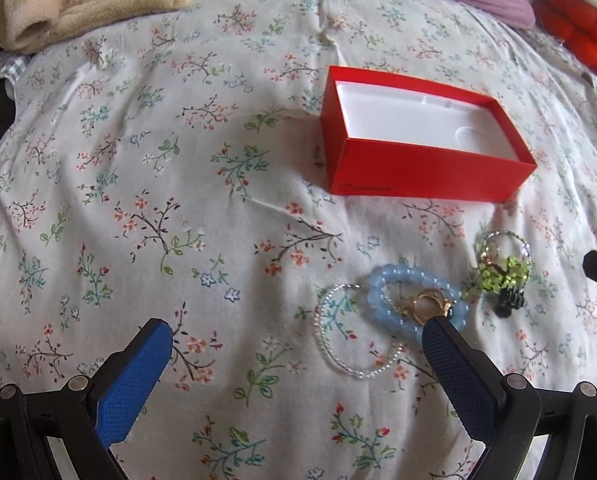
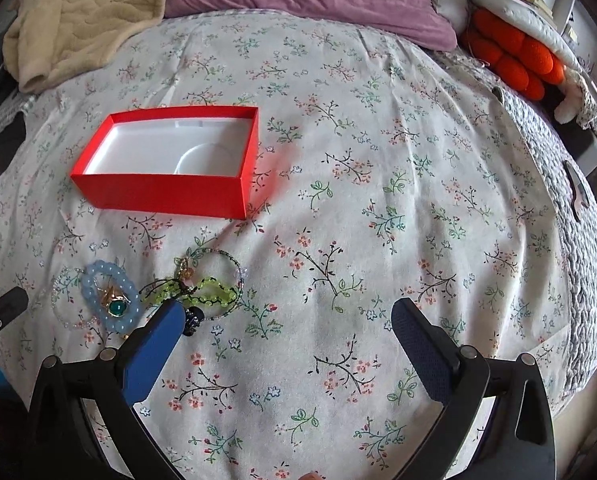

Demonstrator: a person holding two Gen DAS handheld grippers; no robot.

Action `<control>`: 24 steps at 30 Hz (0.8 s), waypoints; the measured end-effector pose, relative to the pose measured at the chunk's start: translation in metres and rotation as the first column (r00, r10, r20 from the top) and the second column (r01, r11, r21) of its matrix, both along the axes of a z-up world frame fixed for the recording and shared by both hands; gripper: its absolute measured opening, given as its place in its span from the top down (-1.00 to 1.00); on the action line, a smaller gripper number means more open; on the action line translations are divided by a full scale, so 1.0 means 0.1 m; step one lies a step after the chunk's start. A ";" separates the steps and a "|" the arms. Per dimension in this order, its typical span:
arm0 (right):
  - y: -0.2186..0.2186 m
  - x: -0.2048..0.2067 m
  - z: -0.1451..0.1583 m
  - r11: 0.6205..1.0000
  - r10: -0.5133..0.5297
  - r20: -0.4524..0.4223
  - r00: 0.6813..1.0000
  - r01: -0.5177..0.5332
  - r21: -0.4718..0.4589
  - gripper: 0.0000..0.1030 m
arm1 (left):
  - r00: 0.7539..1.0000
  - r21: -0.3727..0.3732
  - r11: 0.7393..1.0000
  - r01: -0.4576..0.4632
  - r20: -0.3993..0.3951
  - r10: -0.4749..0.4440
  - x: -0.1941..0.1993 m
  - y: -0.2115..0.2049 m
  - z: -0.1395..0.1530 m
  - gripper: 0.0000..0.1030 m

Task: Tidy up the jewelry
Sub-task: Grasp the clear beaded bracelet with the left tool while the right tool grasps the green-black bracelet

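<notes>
Hovering spread and empty, left gripper [image 1: 296, 332] and right gripper [image 2: 286, 316] face the jewelry heap just before the empty red box [image 1: 426, 176]; nothing packed yet. Next, likely pinching the blue bead bracelet [image 1: 382, 304].

Floral bedsheet [image 2: 378, 200]: red box [image 2: 158, 194], bracelets [image 2: 110, 296], beige blanket [image 2: 78, 12].
</notes>
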State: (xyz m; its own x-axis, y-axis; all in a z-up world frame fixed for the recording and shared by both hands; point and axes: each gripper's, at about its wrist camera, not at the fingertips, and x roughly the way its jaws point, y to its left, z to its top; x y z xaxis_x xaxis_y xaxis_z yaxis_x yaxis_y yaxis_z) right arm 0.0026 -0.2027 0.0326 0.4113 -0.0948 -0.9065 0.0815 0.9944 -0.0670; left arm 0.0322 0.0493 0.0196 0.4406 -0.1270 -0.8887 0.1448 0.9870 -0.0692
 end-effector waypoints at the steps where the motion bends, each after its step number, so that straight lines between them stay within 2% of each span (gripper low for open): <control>1: -0.02 0.04 -0.01 1.000 -0.004 -0.011 1.000 0.004 0.022 -1.00 | 1.000 0.001 1.000 0.001 -0.012 -0.001 0.05 0.02 0.00 -0.99; 5: -0.07 0.18 -0.07 0.996 0.009 -0.070 0.998 -0.002 0.093 -1.00 | 0.998 -0.014 0.999 0.035 -0.056 -0.036 0.17 0.04 -0.06 -0.99; 9: -0.07 0.29 -0.16 0.990 0.025 -0.113 0.993 -0.009 0.141 -1.00 | 0.996 -0.033 0.997 0.064 -0.065 -0.066 0.22 0.06 -0.20 -0.94; 13: -0.13 0.38 -0.30 0.976 0.014 -0.165 0.986 0.022 0.215 -1.00 | 0.987 -0.085 0.992 0.097 -0.121 -0.107 0.23 0.03 -0.36 -0.66; 17: -0.21 0.47 -0.44 0.961 -0.015 -0.201 0.979 0.070 0.267 -0.97 | 0.982 -0.073 0.991 0.116 -0.138 -0.125 0.29 -0.01 -0.46 -0.31; 19: -0.21 0.50 -0.50 0.961 -0.027 -0.211 0.977 0.084 0.264 -0.81 | 0.981 -0.068 0.991 0.115 -0.151 -0.124 0.31 -0.03 -0.52 -0.05; 21: -0.21 0.53 -0.55 0.960 -0.035 -0.222 0.974 0.094 0.262 -0.55 | 0.981 -0.047 0.991 0.122 -0.149 -0.128 0.31 -0.05 -0.54 0.02; 24: -0.20 0.57 -0.62 0.958 -0.041 -0.230 0.972 0.104 0.267 -0.30 | 0.980 -0.018 0.989 0.147 -0.137 -0.148 0.29 -0.10 -0.55 0.18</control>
